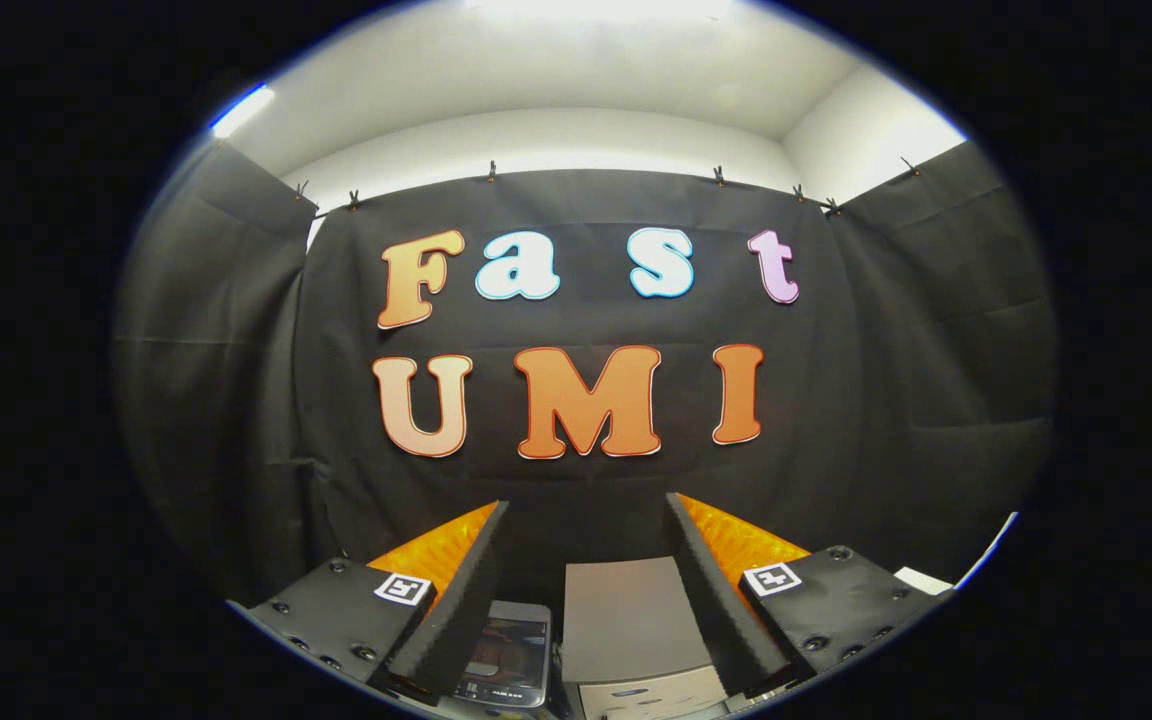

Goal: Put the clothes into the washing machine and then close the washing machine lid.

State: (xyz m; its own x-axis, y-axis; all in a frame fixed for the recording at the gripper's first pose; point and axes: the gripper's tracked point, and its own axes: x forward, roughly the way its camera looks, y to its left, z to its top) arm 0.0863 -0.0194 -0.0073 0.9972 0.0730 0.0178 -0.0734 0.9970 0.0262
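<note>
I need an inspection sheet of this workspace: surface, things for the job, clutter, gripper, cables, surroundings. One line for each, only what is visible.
Surface: nothing seen.
Job's things: a grey box-shaped appliance lies below and between the jaws, perhaps the washing machine; no clothes seen.
Clutter: a small dark device with a screen beside the grey appliance, under one finger.
Gripper: the gripper has its jaws wide open, holding nothing, aimed at the wall.
Cables: nothing seen.
Surroundings: black cloth wall clipped along its top; white ceiling above.
</note>
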